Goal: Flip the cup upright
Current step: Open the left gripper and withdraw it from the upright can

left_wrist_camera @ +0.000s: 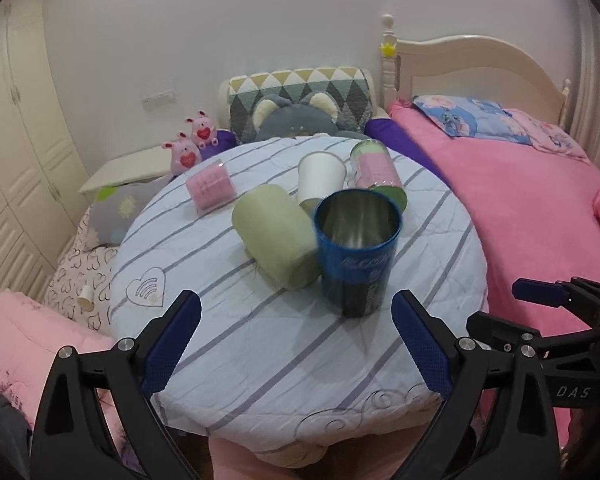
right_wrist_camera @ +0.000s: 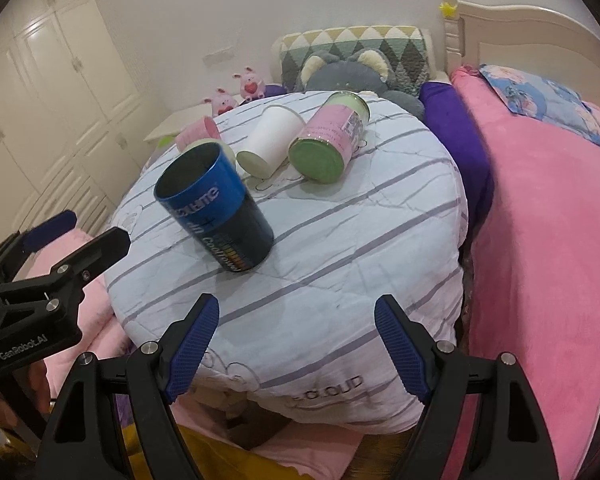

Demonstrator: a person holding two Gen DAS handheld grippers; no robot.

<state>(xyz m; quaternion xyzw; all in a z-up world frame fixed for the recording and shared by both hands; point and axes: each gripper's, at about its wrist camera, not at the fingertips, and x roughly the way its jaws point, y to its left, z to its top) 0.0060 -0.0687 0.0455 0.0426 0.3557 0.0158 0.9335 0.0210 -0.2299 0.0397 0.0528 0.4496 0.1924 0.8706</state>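
On the round quilt-covered surface (left_wrist_camera: 260,344), the blue cup (left_wrist_camera: 356,252) stood mouth up near the middle, leaning slightly on the soft cover, touched by neither tool. The left tool (left_wrist_camera: 296,344) hung spread wide and empty just short of it, and the right tool (right_wrist_camera: 296,344) likewise gaped empty over the near edge. A green roll (left_wrist_camera: 276,236) lay on its side against the cup's left flank; a white cup (right_wrist_camera: 270,140) and a pink-and-green can (right_wrist_camera: 332,136) lay tipped behind. Bare striped cover stretched from the cup to the near rim.
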